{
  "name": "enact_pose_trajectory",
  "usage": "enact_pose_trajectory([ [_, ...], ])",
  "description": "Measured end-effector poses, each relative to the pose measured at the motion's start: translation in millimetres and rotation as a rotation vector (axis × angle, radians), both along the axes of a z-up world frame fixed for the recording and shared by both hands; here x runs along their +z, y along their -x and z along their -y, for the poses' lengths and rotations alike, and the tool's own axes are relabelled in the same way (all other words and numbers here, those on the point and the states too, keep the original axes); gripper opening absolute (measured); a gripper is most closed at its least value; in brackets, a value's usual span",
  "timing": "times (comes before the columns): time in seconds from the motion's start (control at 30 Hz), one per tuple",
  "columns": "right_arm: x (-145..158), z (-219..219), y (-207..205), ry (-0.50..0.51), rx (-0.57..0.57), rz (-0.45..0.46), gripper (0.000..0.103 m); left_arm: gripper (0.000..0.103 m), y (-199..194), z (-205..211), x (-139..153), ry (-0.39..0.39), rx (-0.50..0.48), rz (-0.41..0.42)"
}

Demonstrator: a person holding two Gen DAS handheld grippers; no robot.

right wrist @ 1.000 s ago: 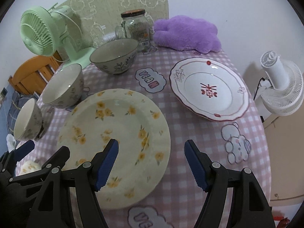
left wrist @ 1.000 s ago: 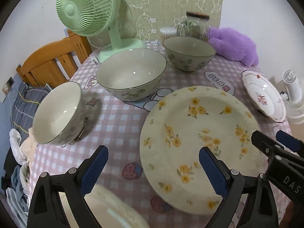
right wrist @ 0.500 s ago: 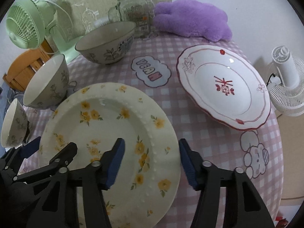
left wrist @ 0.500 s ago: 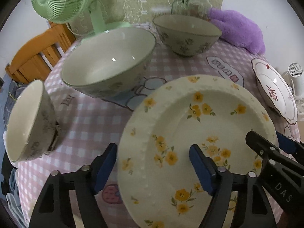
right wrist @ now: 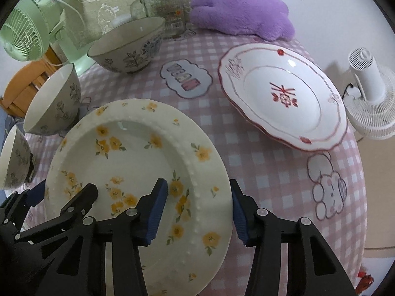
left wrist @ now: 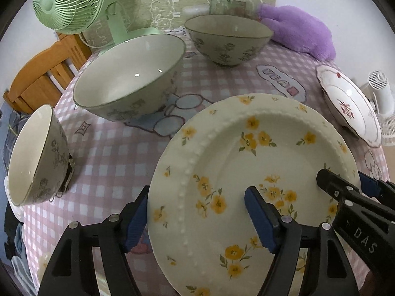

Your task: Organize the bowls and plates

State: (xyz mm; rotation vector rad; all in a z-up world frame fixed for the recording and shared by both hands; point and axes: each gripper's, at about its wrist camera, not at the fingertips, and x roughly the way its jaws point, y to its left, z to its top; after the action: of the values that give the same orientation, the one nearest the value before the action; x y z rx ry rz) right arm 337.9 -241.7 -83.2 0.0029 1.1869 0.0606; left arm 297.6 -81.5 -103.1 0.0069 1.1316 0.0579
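A cream plate with yellow flowers [left wrist: 249, 162] lies on the pink checked table; it also shows in the right wrist view [right wrist: 128, 153]. My left gripper [left wrist: 200, 217] is open and straddles the plate's left rim, one finger outside and one over the plate. My right gripper [right wrist: 198, 209] is open and straddles its right rim the same way. A white plate with red trim [right wrist: 281, 93] lies to the right. A large bowl [left wrist: 128, 76], a second bowl [left wrist: 228, 39] behind it and a small bowl [left wrist: 37, 155] at the left edge stand on the table.
A green fan [left wrist: 71, 2], a glass jar [right wrist: 163, 2] and a purple plush toy [right wrist: 242, 14] stand at the back. A white fan [right wrist: 370, 91] is off the table's right edge. A wooden chair [left wrist: 44, 74] is at the left.
Both grippers have moved forward and down, from short of the flowered plate to straddling its left and right rims. Their jaws have narrowed a little. The plate has not moved.
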Motion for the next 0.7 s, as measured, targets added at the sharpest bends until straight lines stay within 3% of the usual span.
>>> enact_pose_trajectory([
  [0.3,3,15,24,0.01,-0.014,-0.024,0.053,0.076,17,10,1,0.018,-0.034,-0.026],
  [0.47,2,15,25,0.011,-0.011,-0.035,0.053,0.076,9,15,0,-0.016,-0.055,-0.016],
  [0.7,0,8,23,0.037,0.014,-0.034,0.059,0.075,7,14,-1,-0.02,-0.056,-0.016],
])
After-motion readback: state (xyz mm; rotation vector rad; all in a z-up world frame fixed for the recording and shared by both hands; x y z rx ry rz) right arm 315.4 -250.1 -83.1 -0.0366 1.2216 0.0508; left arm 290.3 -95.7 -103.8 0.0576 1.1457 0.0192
